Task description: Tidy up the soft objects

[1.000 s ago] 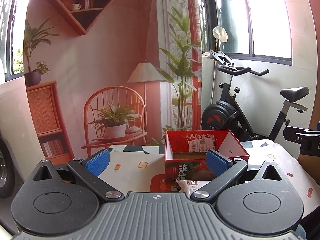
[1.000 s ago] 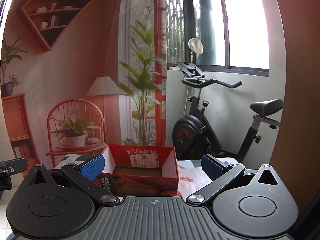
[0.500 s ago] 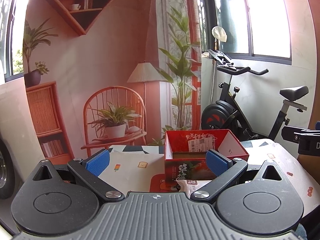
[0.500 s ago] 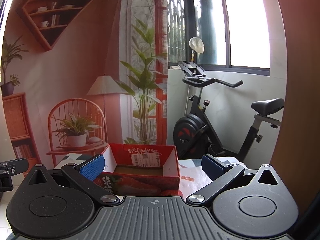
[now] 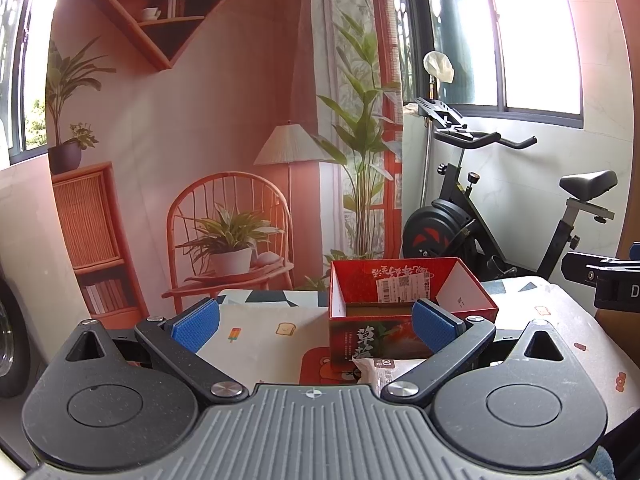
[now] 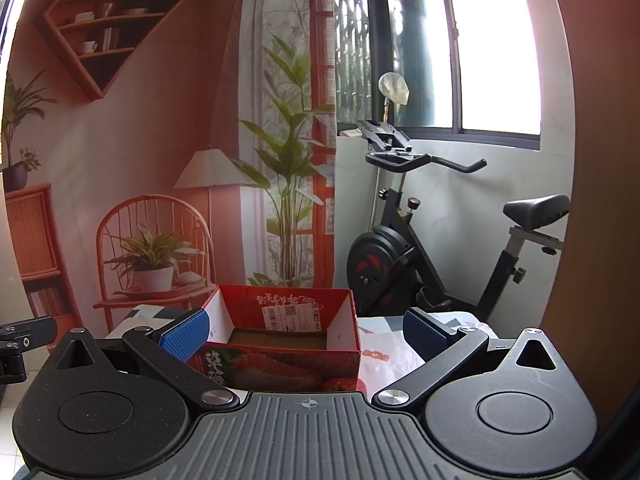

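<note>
An open red cardboard box (image 5: 408,300) with strawberry print stands on a table covered by a patterned cloth (image 5: 260,332); its inside looks empty. In front of it lies a white soft packet (image 5: 380,372), partly hidden behind my left gripper's body. My left gripper (image 5: 314,322) is open, held level just short of the box with nothing between its blue pads. In the right wrist view the same box (image 6: 280,336) sits straight ahead. The right gripper (image 6: 304,330) is open too, its fingers spread wider than the box front.
An exercise bike (image 5: 480,216) stands beyond the table at the right. A printed backdrop (image 5: 200,120) of a chair, lamp and plants hangs behind the table. The other gripper's black body shows at the right edge of the left wrist view (image 5: 608,280).
Almost nothing moved. The right gripper has crept slightly closer to the box; both grippers stay open.
</note>
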{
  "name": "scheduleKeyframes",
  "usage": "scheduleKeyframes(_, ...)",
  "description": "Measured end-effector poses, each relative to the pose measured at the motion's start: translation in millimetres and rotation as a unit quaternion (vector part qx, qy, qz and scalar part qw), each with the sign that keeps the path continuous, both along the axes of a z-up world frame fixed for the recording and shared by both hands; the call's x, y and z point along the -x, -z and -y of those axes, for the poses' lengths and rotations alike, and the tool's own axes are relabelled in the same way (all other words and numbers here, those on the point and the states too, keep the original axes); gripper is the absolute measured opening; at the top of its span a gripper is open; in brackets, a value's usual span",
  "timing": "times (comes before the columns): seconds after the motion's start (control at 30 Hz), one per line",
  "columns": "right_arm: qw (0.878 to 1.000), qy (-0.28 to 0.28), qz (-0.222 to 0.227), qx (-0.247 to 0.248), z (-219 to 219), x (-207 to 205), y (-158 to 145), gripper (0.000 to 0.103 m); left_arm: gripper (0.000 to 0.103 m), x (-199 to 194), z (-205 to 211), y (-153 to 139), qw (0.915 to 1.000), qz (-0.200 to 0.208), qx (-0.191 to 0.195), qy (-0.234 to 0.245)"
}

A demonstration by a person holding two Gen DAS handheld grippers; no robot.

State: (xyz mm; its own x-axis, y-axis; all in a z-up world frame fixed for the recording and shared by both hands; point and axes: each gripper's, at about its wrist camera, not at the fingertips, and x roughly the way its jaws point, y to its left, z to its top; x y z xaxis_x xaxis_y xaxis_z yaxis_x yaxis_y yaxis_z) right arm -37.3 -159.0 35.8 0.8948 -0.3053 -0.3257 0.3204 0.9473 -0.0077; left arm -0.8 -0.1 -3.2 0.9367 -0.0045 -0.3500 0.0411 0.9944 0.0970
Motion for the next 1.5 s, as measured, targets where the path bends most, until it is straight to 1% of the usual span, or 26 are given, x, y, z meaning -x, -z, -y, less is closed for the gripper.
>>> scheduleKeyframes(0.37,1.000,-0.002,0.008,-0.002,2,3,1,0.103,0.103,0,1,0,1.0000,0.002,0.000,0.004)
scheduleKeyframes(0.47,1.000,0.002,0.004,-0.006,3,3,2,0.103,0.103,-2,2,1,1.0000,-0.002,0.000,0.007)
scheduleKeyframes(0.57,1.000,-0.003,0.008,-0.019,5,4,3,0.103,0.103,-5,0,3,1.0000,-0.006,-0.001,0.006)
scheduleKeyframes(0.67,0.999,-0.022,0.015,-0.043,9,3,3,0.103,0.103,-7,-1,4,0.9999,-0.009,-0.004,0.005)
scheduleKeyframes(0.77,0.998,-0.029,0.017,-0.062,13,0,8,0.103,0.103,-11,-1,8,0.9998,-0.019,-0.007,0.007)
scheduleKeyframes(0.93,0.996,-0.040,0.038,-0.074,21,0,25,0.103,0.103,-26,-4,25,0.9986,-0.049,-0.015,0.011)
scheduleKeyframes(1.03,0.996,-0.046,0.030,-0.076,23,-5,43,0.103,0.103,-41,-9,44,0.9960,-0.087,-0.007,0.020)
scheduleKeyframes(1.1,0.996,-0.040,0.015,-0.079,24,-12,59,0.103,0.103,-52,-14,60,0.9933,-0.113,-0.002,0.023)
scheduleKeyframes(1.27,0.994,-0.035,-0.036,-0.100,28,-24,99,0.102,0.103,-72,-24,97,0.9858,-0.166,-0.006,0.023)
scheduleKeyframes(1.37,0.987,-0.053,-0.072,-0.131,29,-31,118,0.103,0.103,-80,-29,115,0.9809,-0.191,0.004,0.034)
scheduleKeyframes(1.5,0.987,-0.051,-0.091,-0.125,25,-35,132,0.103,0.103,-83,-31,133,0.9753,-0.216,0.012,0.044)
